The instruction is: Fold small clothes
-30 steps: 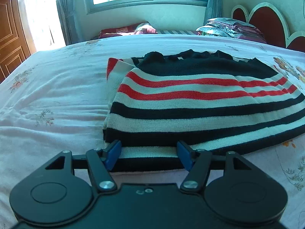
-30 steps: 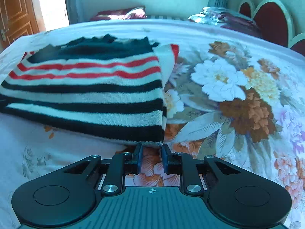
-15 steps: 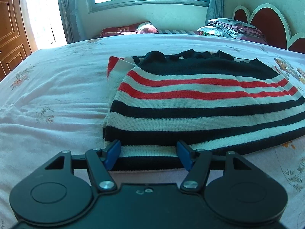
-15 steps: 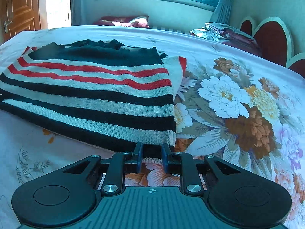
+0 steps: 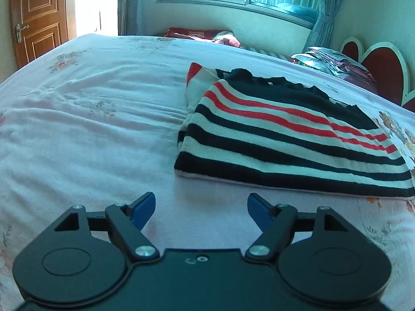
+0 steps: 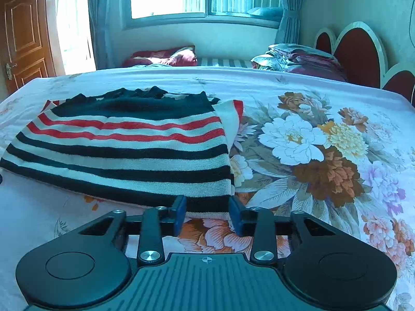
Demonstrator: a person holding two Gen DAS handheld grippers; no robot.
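One folded striped sweater (image 6: 124, 145) lies on the bed (image 6: 285, 83).

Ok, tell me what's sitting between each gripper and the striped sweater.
Nothing visible. Only bare bedsheet lies between the left gripper and the striped sweater. The right gripper, fingers opening, already sits at its near hem corner.

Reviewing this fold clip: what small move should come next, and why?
Probably lift both grippers clear. The striped sweater lies folded flat on the bed. The left gripper is opening over bare sheet; the right gripper is opening with the hem's near corner between its pads, seemingly unpinched.
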